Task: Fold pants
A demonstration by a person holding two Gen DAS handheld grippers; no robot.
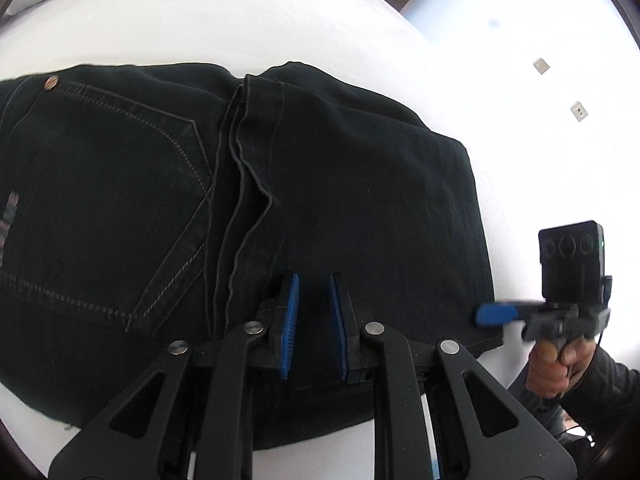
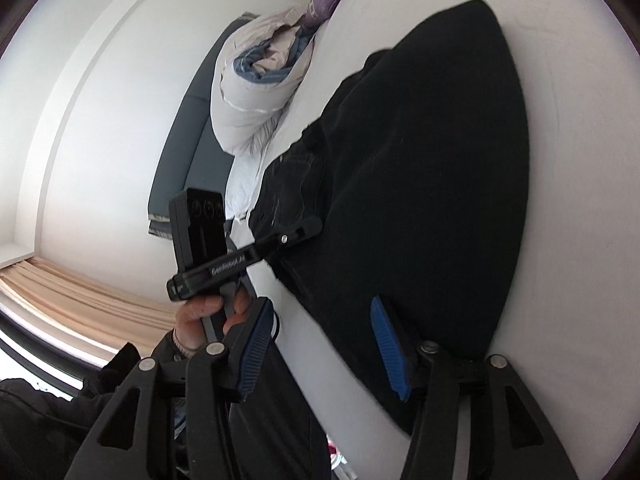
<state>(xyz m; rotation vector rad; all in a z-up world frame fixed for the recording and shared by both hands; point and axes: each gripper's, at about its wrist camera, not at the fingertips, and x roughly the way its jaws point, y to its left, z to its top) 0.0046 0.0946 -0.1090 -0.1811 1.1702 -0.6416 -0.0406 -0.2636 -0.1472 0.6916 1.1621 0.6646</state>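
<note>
- The black pants [image 1: 248, 208] lay on the white bed [image 1: 208, 24], already folded into a compact stack, back pocket up.
- The left gripper [image 1: 312, 320] hovered over the near edge, fingers nearly together, empty.
- The right gripper [image 2: 320, 348] had fingers apart, straddling the pants' edge, gripping nothing.
- Judged step: setting up another fold; next, both must pinch that edge.
</note>
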